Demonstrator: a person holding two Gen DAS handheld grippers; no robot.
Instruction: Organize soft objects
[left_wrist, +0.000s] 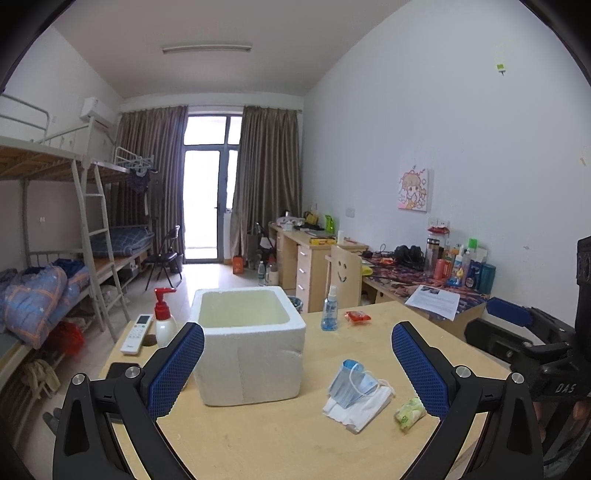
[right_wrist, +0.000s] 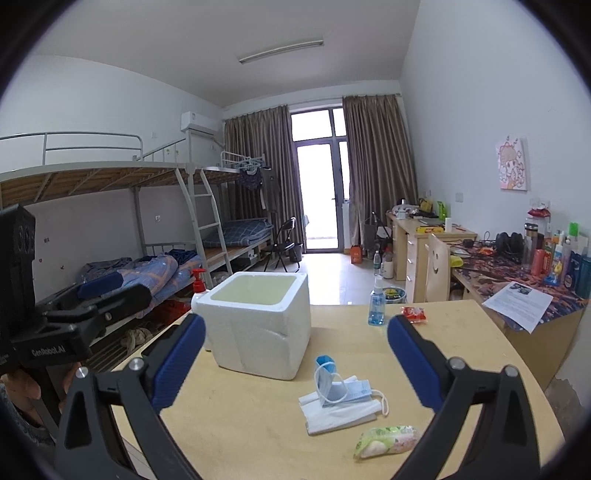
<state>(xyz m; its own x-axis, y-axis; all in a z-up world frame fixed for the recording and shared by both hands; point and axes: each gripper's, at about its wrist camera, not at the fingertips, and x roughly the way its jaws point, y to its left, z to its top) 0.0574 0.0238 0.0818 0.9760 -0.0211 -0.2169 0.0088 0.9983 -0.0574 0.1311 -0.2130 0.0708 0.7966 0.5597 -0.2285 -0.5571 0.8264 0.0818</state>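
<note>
A white foam box (left_wrist: 251, 365) (right_wrist: 258, 332), open at the top, stands on the wooden table (left_wrist: 258, 443). To its right a blue face mask (left_wrist: 351, 384) (right_wrist: 340, 387) lies on a white tissue pack (left_wrist: 360, 410) (right_wrist: 340, 415). A green wipes packet (left_wrist: 410, 413) (right_wrist: 386, 441) lies nearer the front. My left gripper (left_wrist: 297, 336) hovers open before the box, holding nothing. Over the mask and tissues, my right gripper (right_wrist: 295, 325) is wide open with nothing between its pads.
On the table's far side are a blue spray bottle (left_wrist: 329, 312), a red snack packet (left_wrist: 357, 316), a red-topped pump bottle (left_wrist: 164, 317), a remote (left_wrist: 137, 334) and a dark phone (left_wrist: 122, 369). Bunk beds stand left, cluttered desks right.
</note>
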